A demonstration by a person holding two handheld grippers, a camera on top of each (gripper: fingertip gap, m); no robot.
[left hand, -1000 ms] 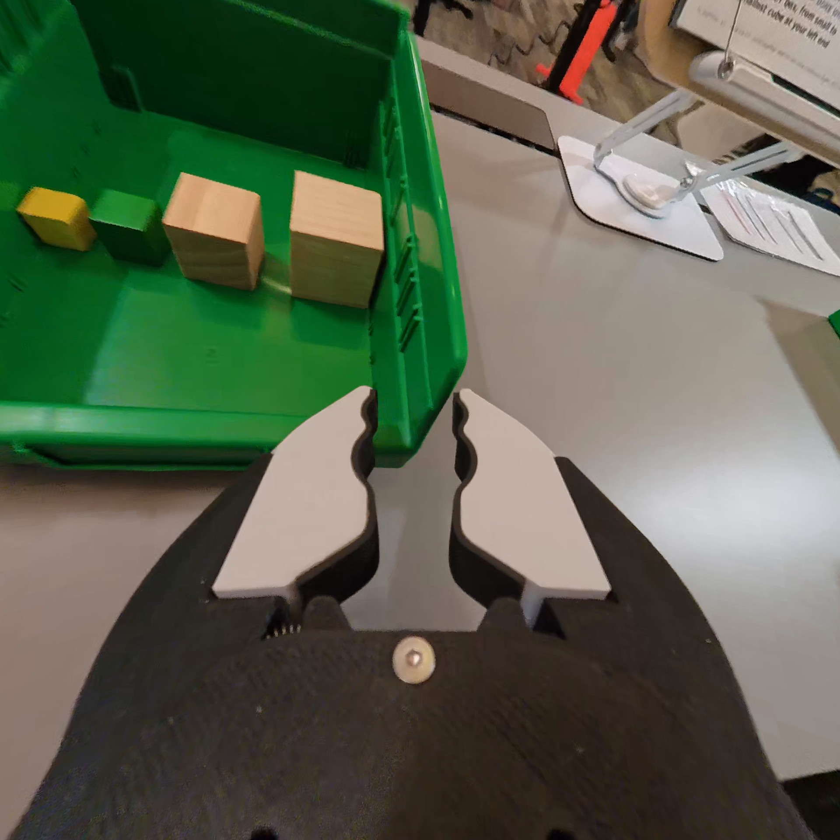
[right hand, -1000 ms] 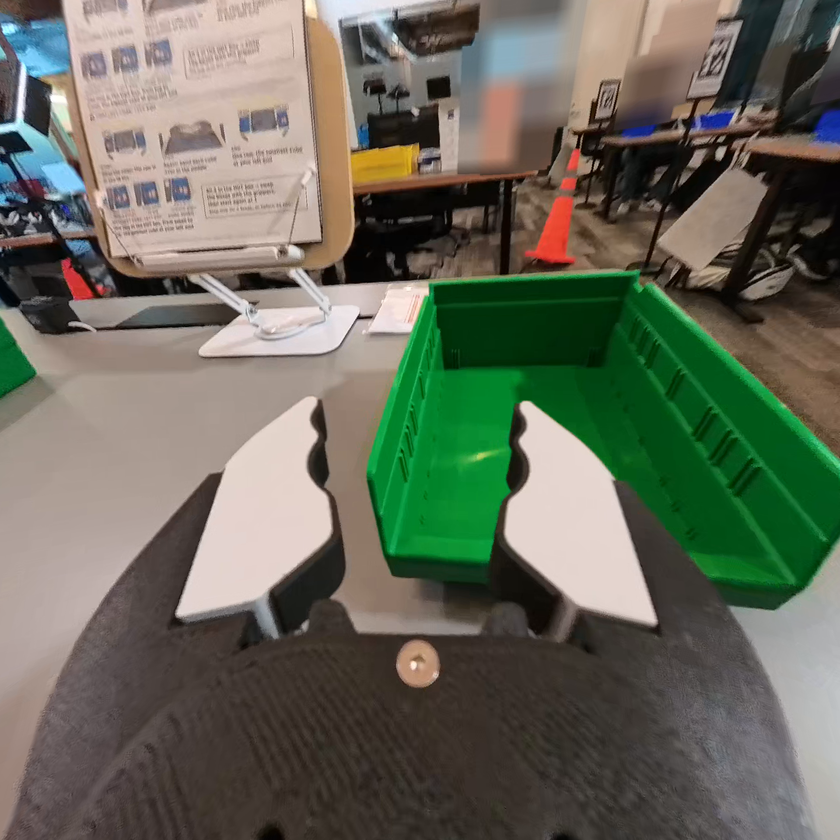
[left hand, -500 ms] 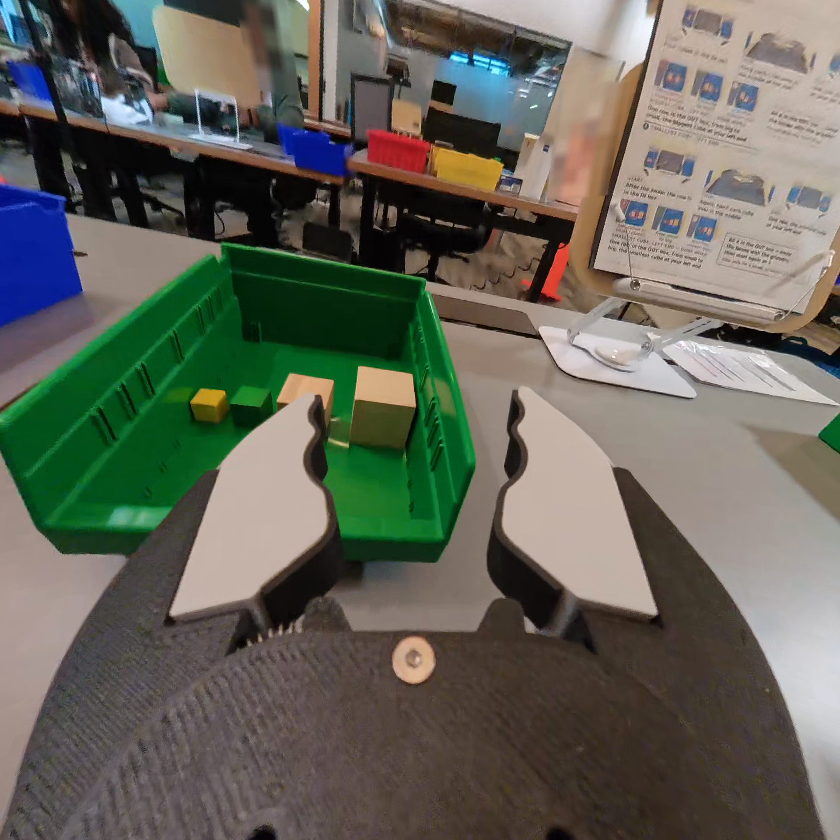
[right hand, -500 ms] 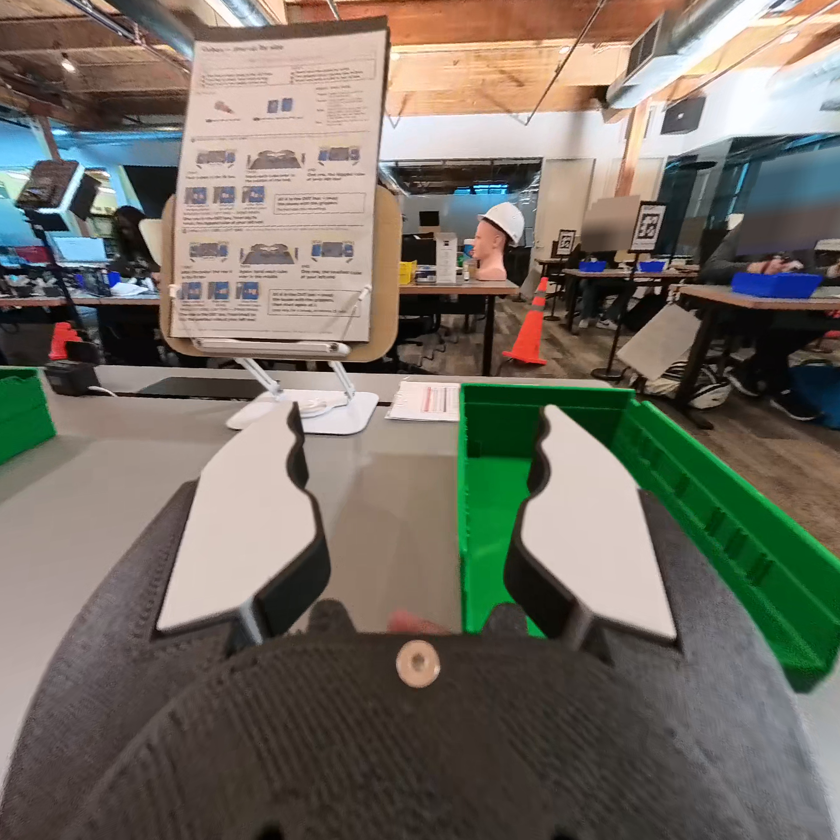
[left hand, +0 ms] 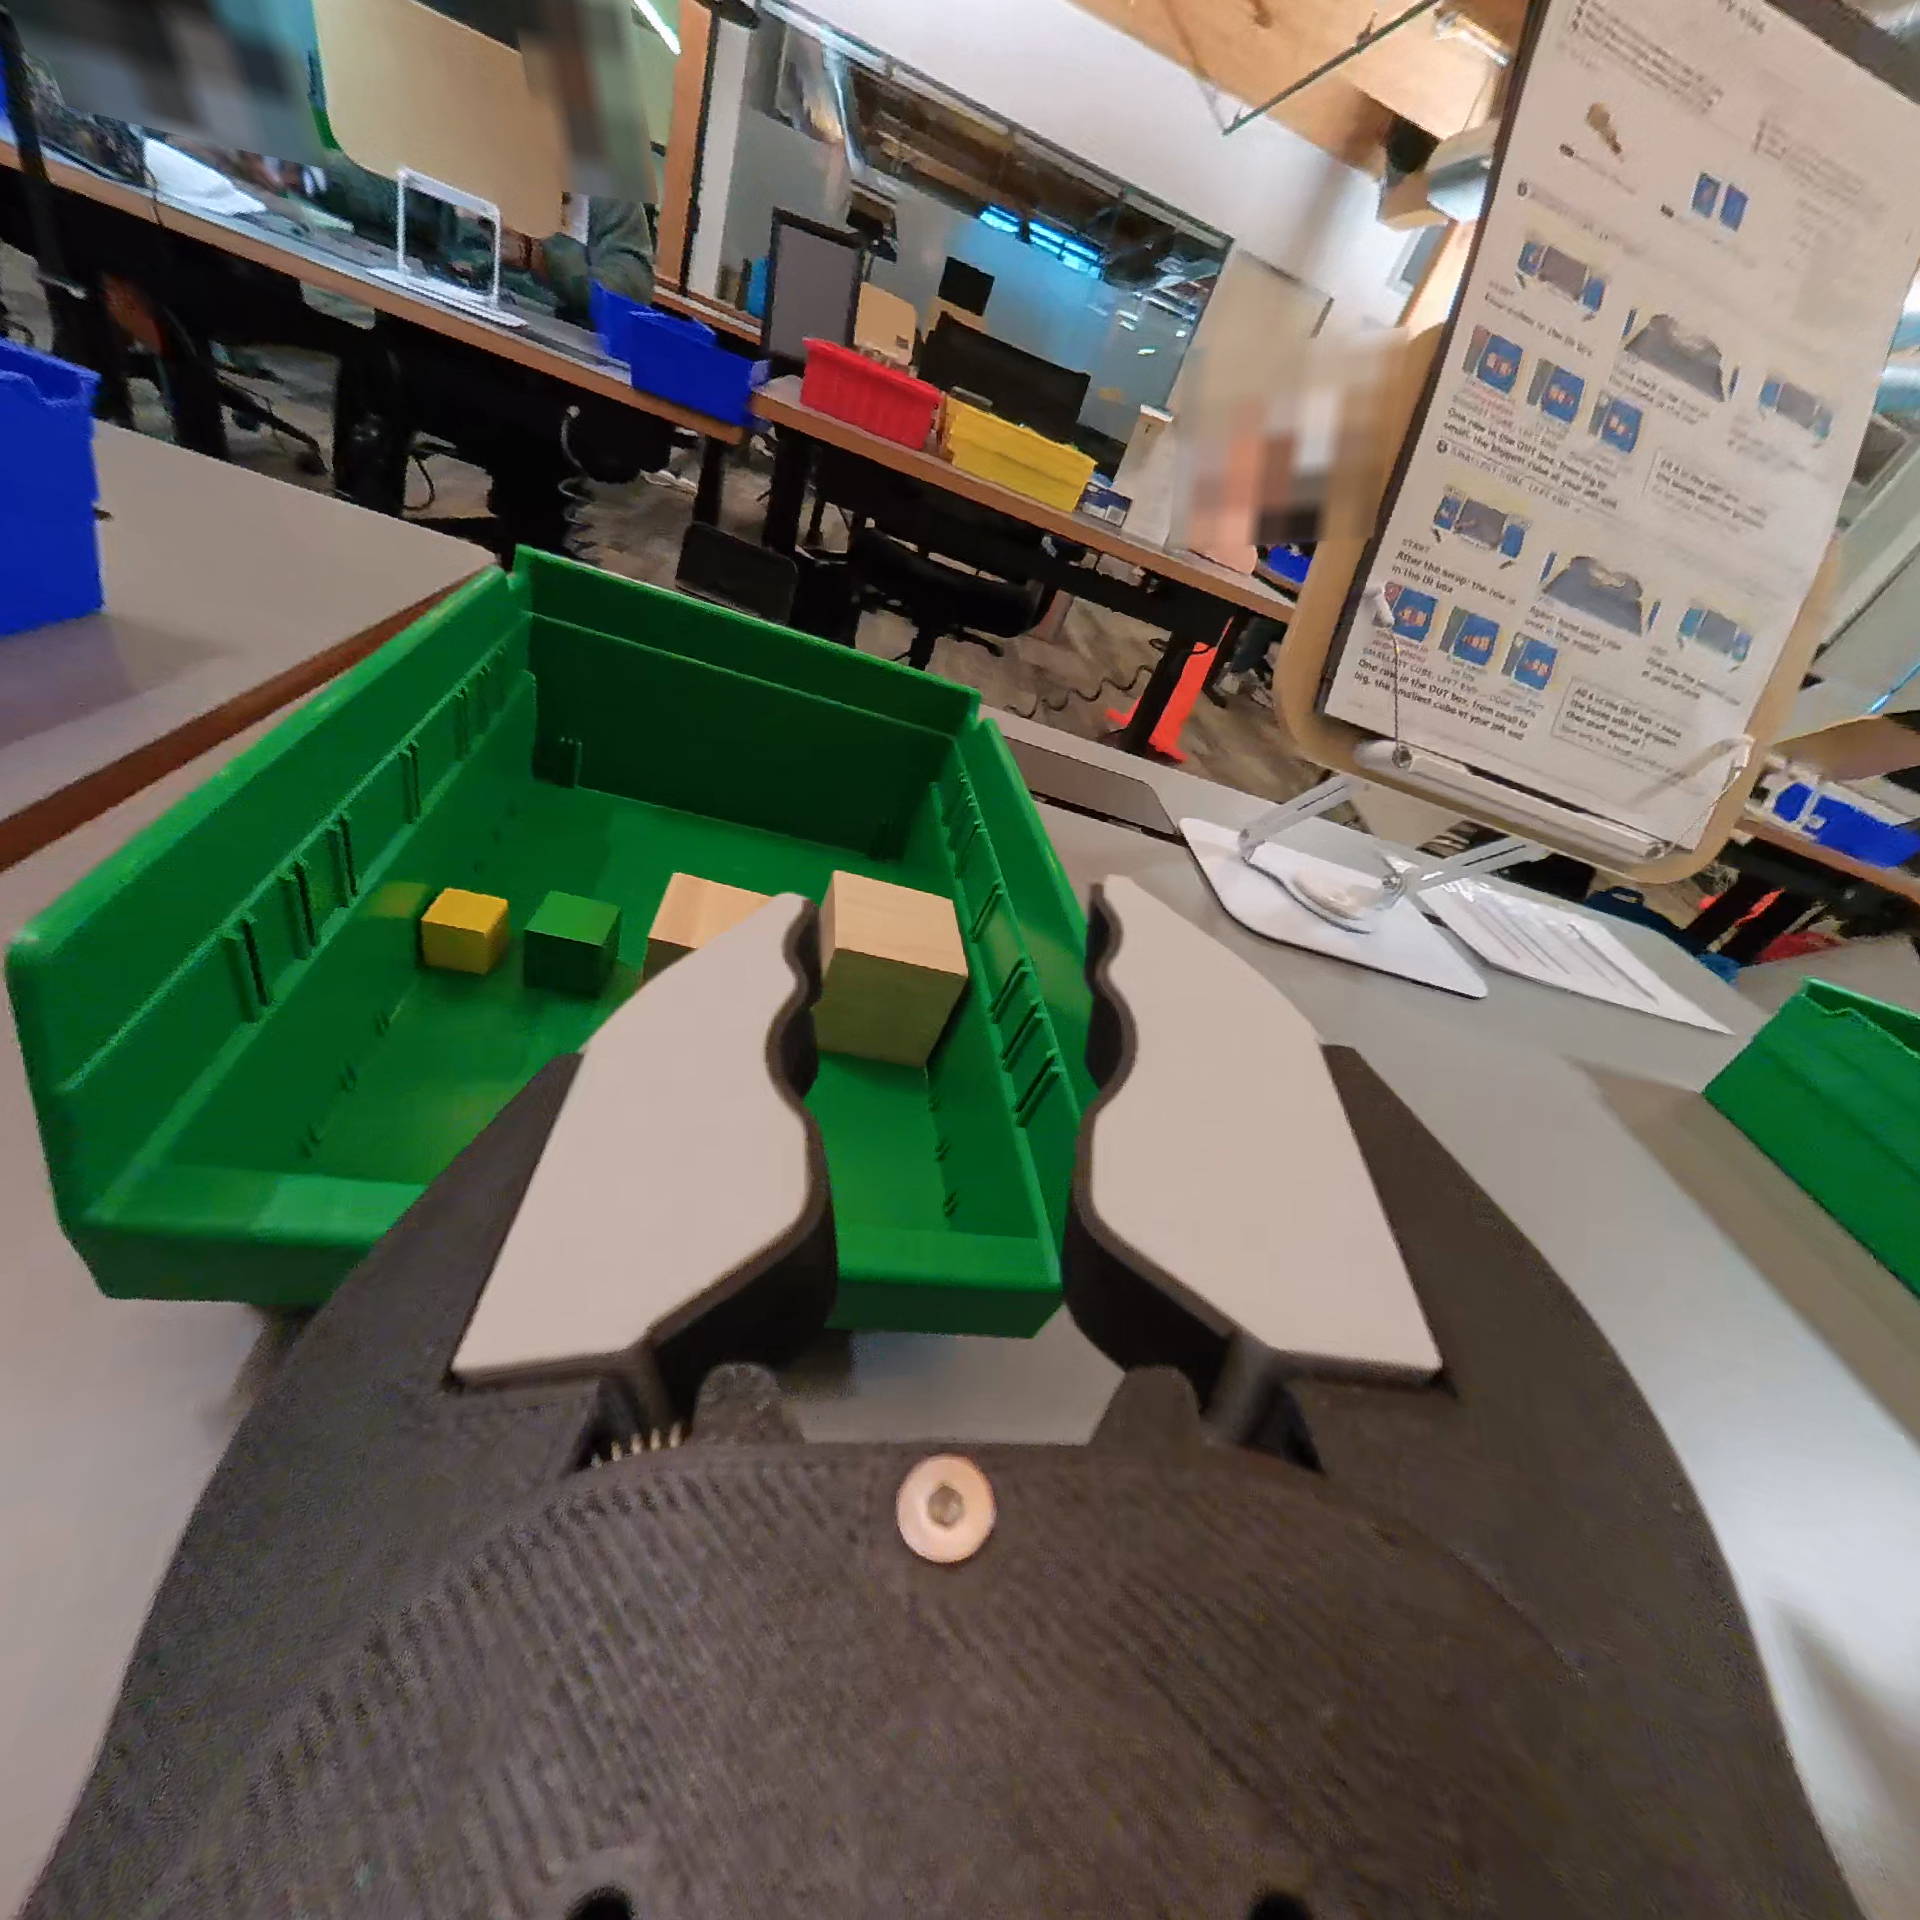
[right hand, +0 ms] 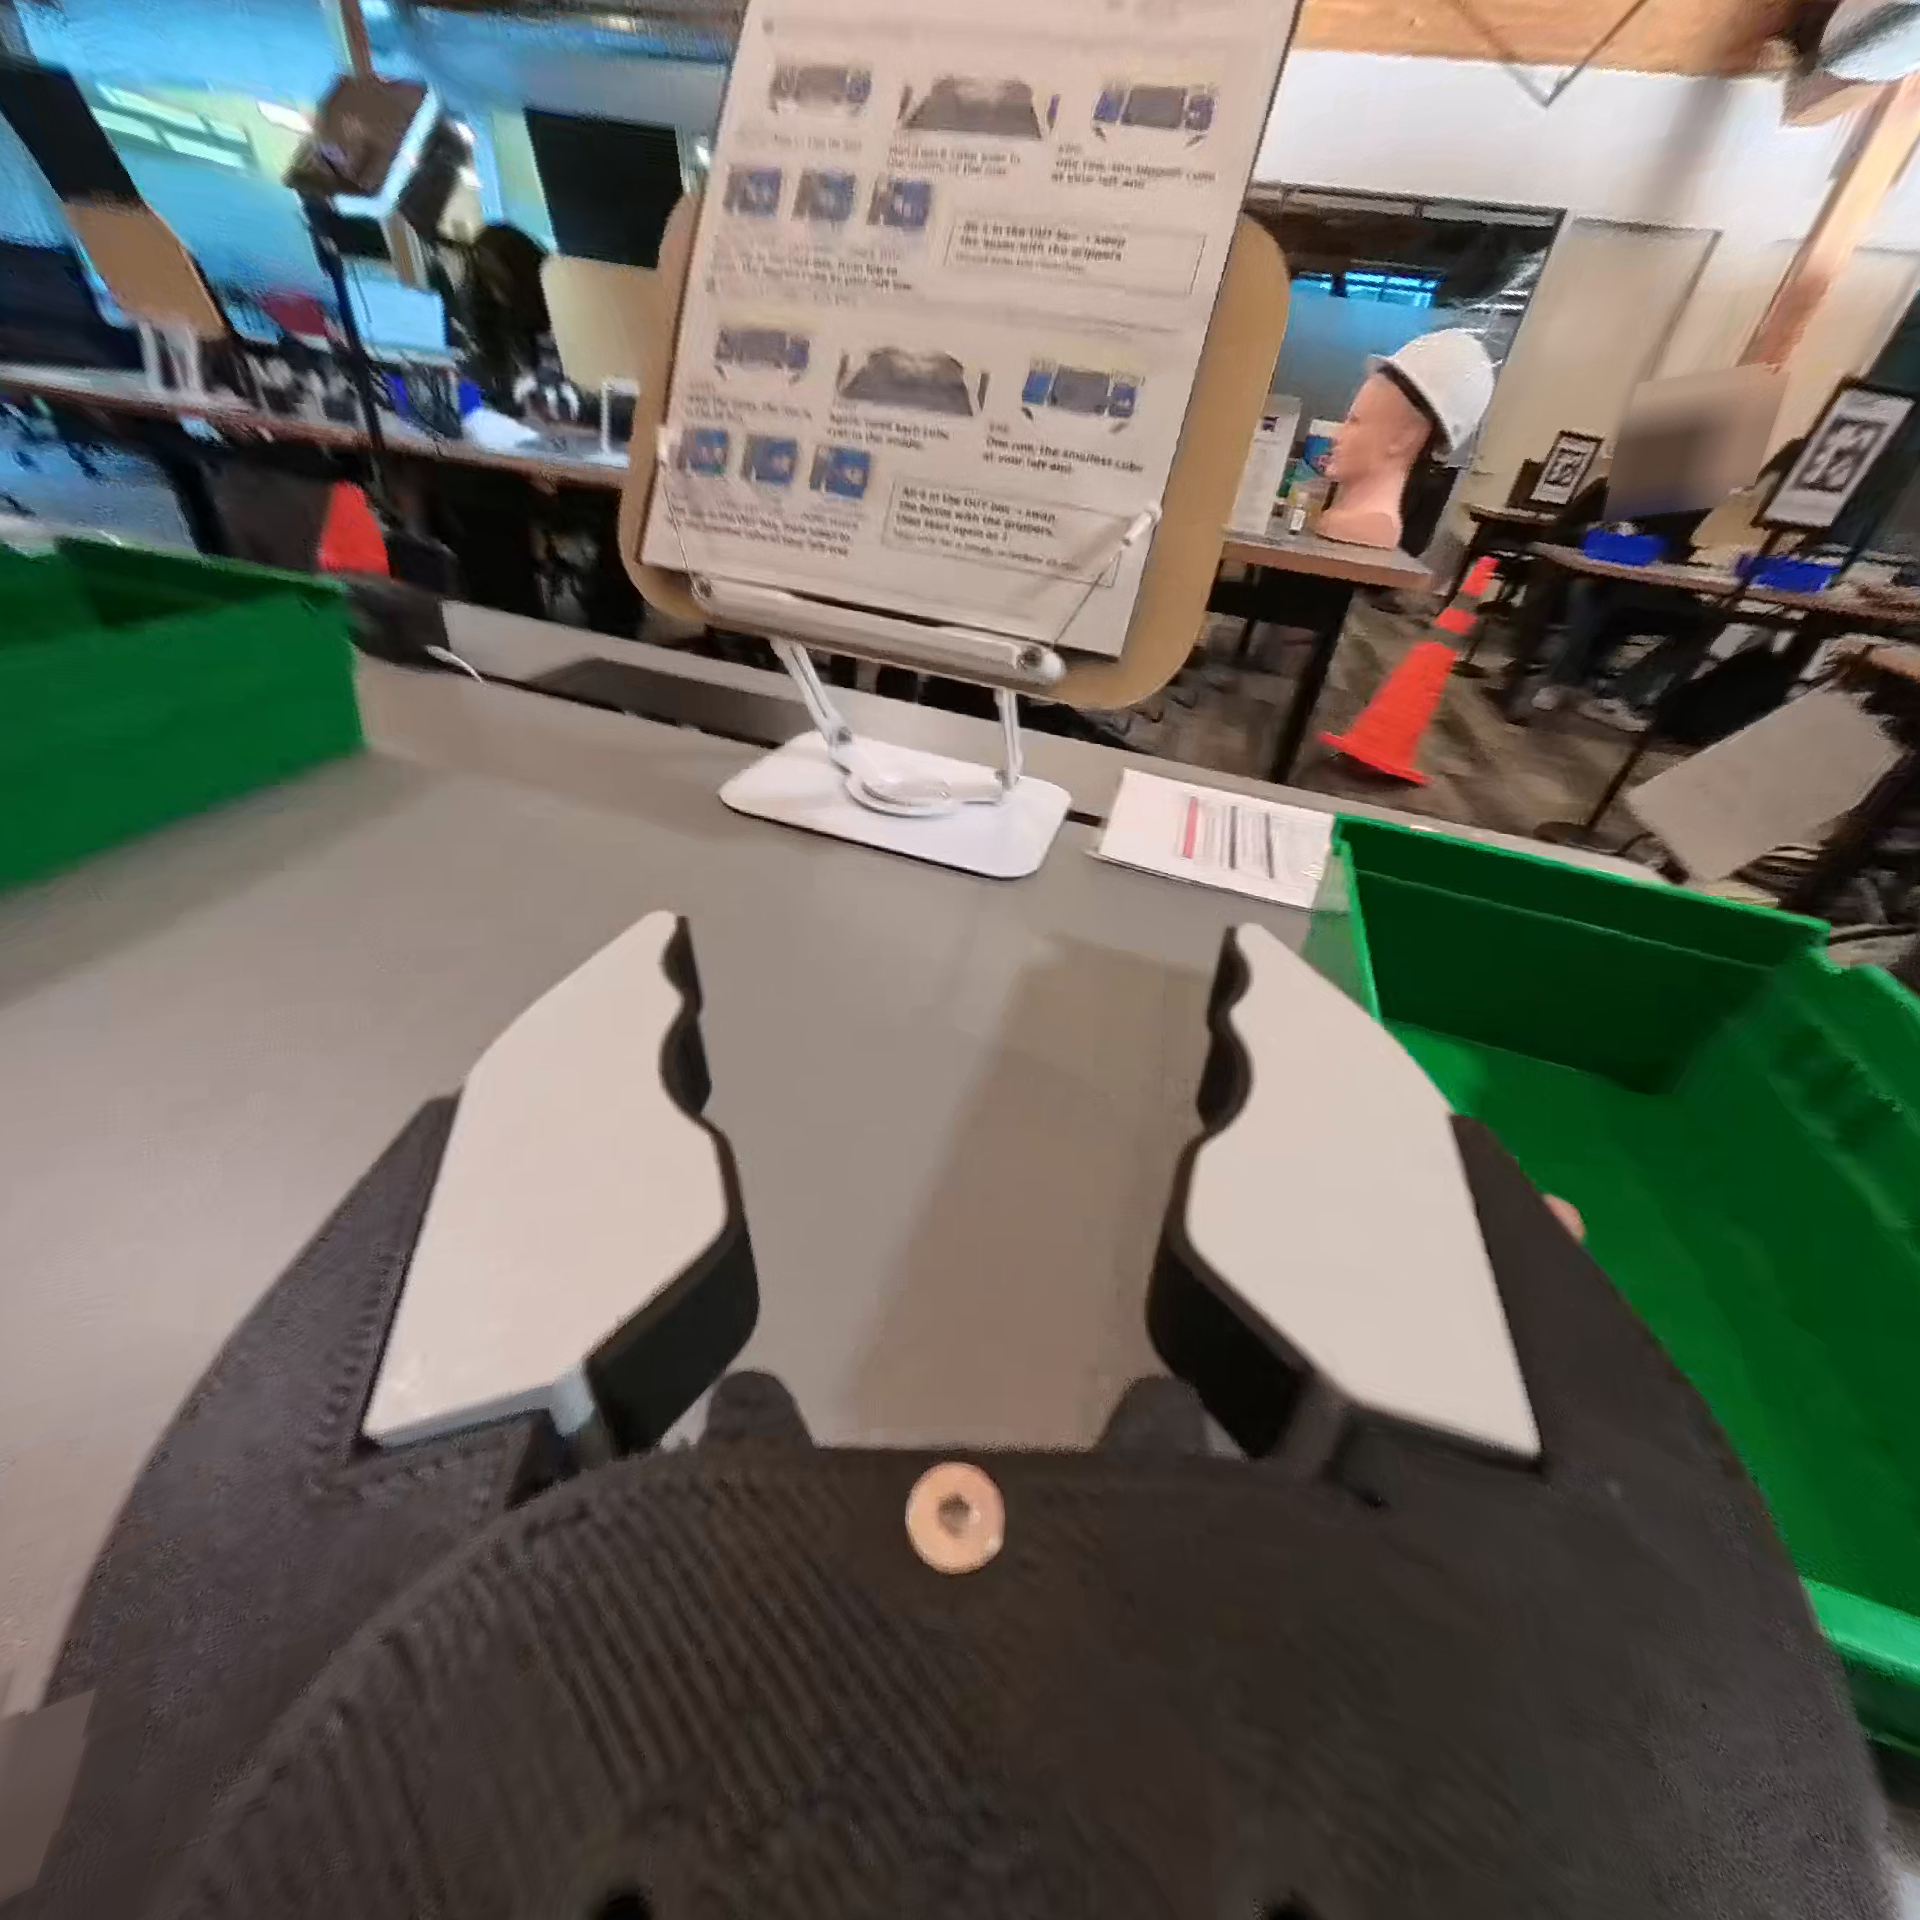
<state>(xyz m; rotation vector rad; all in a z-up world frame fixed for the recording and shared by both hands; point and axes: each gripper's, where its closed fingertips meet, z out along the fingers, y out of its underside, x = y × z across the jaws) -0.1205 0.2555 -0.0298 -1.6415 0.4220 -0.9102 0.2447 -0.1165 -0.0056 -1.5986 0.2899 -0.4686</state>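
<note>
We see a green bin point(left hand: 260, 1039) on the grey tabletop point(left hand: 1558, 1195) holding 4 cubes in a row: a yellow cube point(left hand: 463, 928), a green cube point(left hand: 571, 940), a wooden cube point(left hand: 698, 914) partly hidden by a finger, and a larger wooden cube point(left hand: 891, 966). Our left claw point(left hand: 945, 914) hovers over the bin's near right corner, parted and gripping nothing. Our right claw point(right hand: 954, 940) spreads wide above bare tabletop, just left of a second green bin point(right hand: 1662, 1091). Beyond stands an instruction sheet on a stand point(right hand: 935, 343).
</note>
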